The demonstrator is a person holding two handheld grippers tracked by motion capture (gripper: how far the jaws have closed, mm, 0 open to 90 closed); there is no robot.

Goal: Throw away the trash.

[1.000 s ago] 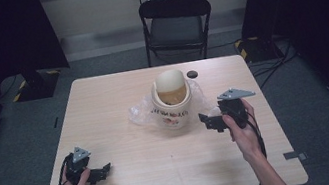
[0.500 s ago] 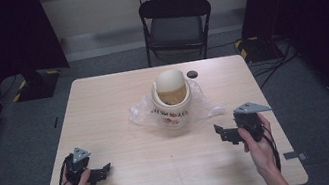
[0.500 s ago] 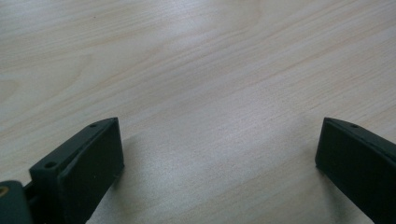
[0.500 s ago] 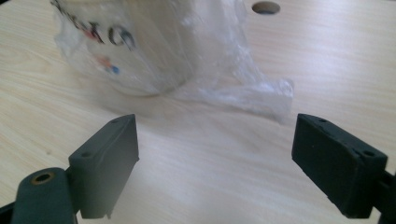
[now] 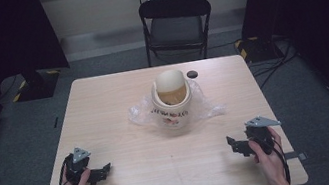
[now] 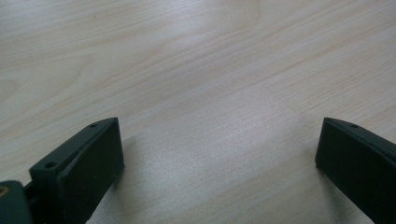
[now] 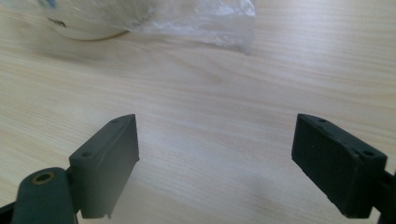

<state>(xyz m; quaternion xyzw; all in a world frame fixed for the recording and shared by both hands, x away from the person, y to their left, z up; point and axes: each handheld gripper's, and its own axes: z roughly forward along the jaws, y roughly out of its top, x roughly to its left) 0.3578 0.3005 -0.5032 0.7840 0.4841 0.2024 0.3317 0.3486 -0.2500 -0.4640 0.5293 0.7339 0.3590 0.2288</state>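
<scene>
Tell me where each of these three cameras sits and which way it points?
High view: above the near edge, facing forward and down on the pale wooden table; both forearms, left gripper, right gripper.
Left gripper view: on that gripper, facing bare tabletop between its open black jaws.
Right gripper view: facing the crinkled clear plastic bag and cream ceramic jar, shared with the high view.

A cream jar (image 5: 173, 109) with red print, on pale woodgrain table (image 5: 104, 107).
</scene>
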